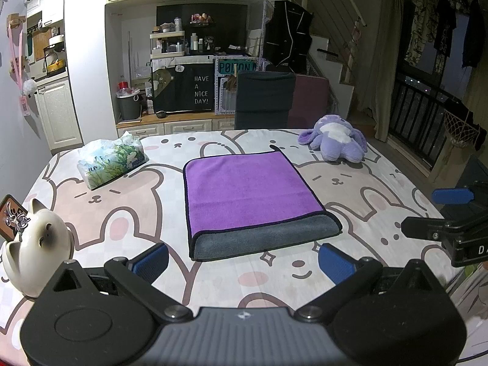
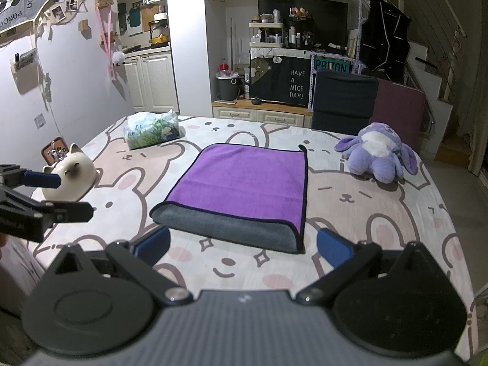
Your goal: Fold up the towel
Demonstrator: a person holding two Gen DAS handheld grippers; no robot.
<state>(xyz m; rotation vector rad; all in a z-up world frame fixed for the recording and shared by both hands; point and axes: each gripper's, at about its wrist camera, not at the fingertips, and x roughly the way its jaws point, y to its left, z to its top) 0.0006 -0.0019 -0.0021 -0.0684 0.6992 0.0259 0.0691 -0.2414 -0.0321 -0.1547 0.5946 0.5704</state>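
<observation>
My left tongs and right tongs hang spread wide and empty above the tabletop's near edge, pulled back clear of the towel. It lies mid-tabletop, seemingly folded once already: grey fold toward me, purple face up, long axis running away toward the far edge.

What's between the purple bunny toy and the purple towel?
Nothing but bare bunny-print tablecloth lies between the plush bunny and the towel; both wrist views show it.
</observation>
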